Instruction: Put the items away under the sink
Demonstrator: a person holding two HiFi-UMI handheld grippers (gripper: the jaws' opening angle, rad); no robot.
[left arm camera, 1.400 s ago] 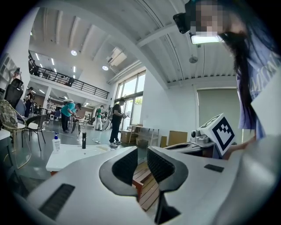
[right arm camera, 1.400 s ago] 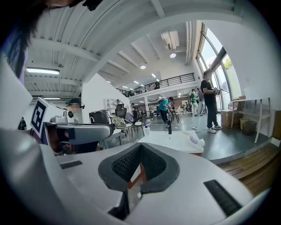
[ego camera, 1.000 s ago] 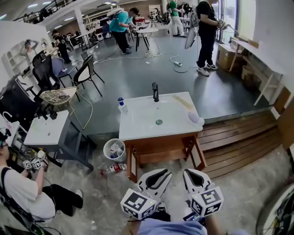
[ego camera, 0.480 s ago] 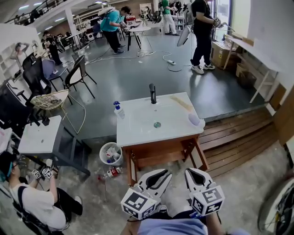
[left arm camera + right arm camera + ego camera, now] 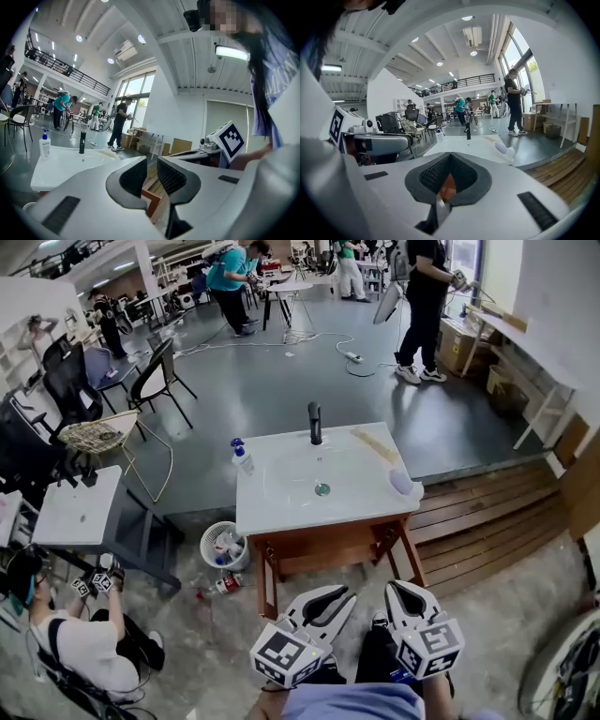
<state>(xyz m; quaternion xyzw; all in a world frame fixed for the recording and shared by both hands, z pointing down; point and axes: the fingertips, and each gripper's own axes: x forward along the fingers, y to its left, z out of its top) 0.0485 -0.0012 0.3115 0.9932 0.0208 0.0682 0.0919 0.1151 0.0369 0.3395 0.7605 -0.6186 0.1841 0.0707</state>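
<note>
The white sink top [image 5: 281, 502] stands on a wooden cabinet [image 5: 323, 547] in the middle of the head view. On it are a black faucet [image 5: 315, 423], a soap bottle [image 5: 242, 457] with a blue pump, a pale wooden strip [image 5: 375, 444] and a whitish rounded item [image 5: 404, 484] at the right edge. My left gripper [image 5: 330, 600] and right gripper [image 5: 404, 596] hang side by side in front of the cabinet, both empty. The left gripper [image 5: 151, 165] shows a narrow gap between its jaws. The right gripper [image 5: 450, 156] has its tips together. The cabinet's inside is hidden.
A white waste bin [image 5: 225, 545] and a bottle lying on the floor [image 5: 223, 585] sit left of the cabinet. A wooden deck [image 5: 487, 521] runs to the right. A person crouches at the lower left [image 5: 80, 648] beside a small white table [image 5: 80, 507]. Chairs and people stand farther back.
The head view has shifted slightly, and the sink sits a little higher and closer in it. Both grippers hold nearly the same place. The crouching person at the left has moved.
</note>
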